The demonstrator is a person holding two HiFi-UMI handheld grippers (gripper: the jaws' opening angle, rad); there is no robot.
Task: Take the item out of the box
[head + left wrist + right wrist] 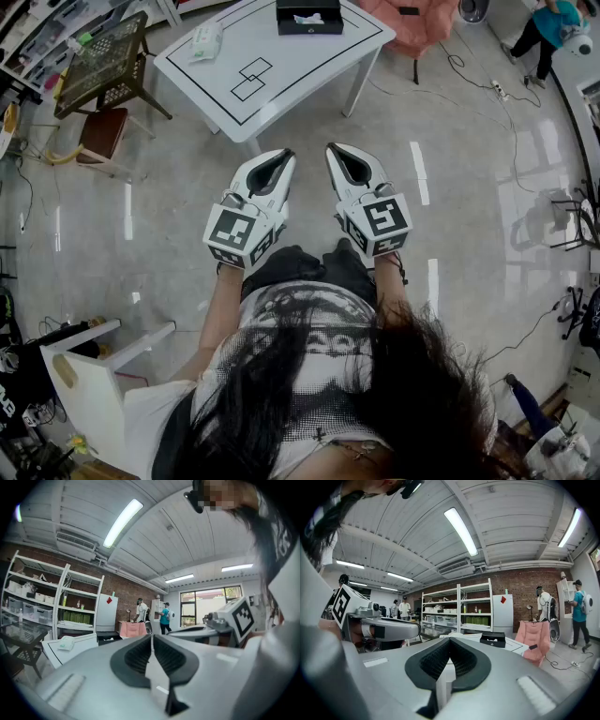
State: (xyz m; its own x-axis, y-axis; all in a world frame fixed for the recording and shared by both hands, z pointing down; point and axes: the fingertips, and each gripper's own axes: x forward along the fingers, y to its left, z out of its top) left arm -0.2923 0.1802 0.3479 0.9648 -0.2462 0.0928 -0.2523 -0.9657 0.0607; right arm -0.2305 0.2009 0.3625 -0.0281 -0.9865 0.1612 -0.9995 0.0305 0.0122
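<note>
Jaws together, L gripper (284,156) & R gripper (334,150) (both empty).

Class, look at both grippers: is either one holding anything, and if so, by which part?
Nothing is held: the left gripper and the right gripper are both shut and empty.
</note>
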